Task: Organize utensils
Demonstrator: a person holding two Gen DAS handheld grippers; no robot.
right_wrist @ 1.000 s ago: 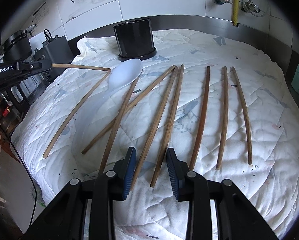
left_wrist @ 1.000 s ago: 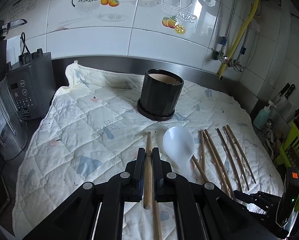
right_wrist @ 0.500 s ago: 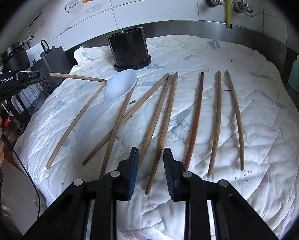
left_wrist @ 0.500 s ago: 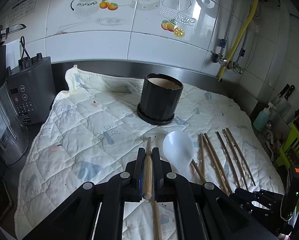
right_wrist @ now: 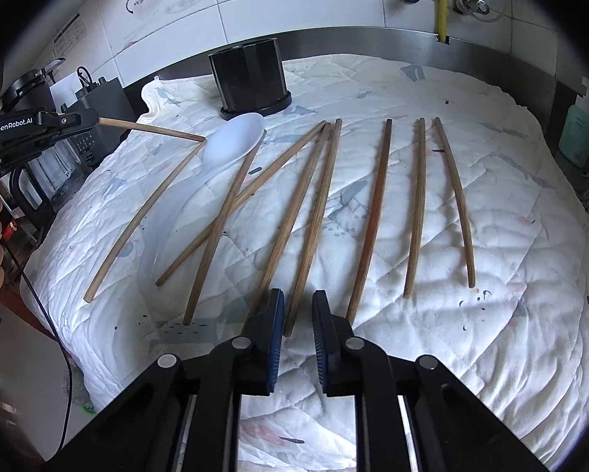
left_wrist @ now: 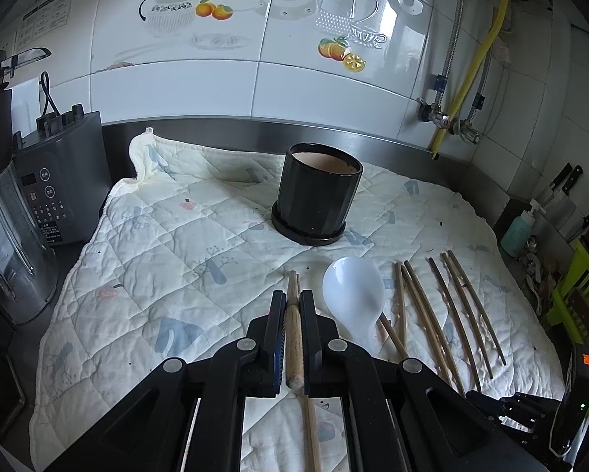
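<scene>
My left gripper [left_wrist: 292,305] is shut on a wooden chopstick [left_wrist: 293,326] and holds it above the quilted cloth [left_wrist: 144,259]; the held stick also shows in the right wrist view [right_wrist: 152,129]. A black utensil holder [left_wrist: 318,196] stands at the back middle, also in the right wrist view [right_wrist: 251,78]. A white plastic spoon [left_wrist: 353,295] lies right of the left gripper. Several wooden chopsticks [right_wrist: 314,212] lie in a row on the cloth. My right gripper [right_wrist: 298,314] is open and empty, low over the near ends of two middle chopsticks.
A grey appliance [left_wrist: 54,181] and a steel kettle [left_wrist: 7,244] stand left of the cloth. A green soap bottle [right_wrist: 577,133] and a green rack [left_wrist: 577,306] are at the right. Tiled wall and pipes [left_wrist: 467,78] stand behind.
My left gripper has lifted the chopstick higher and drawn back from the cloth. My right gripper has narrowed a little and shifted slightly over the chopsticks.
</scene>
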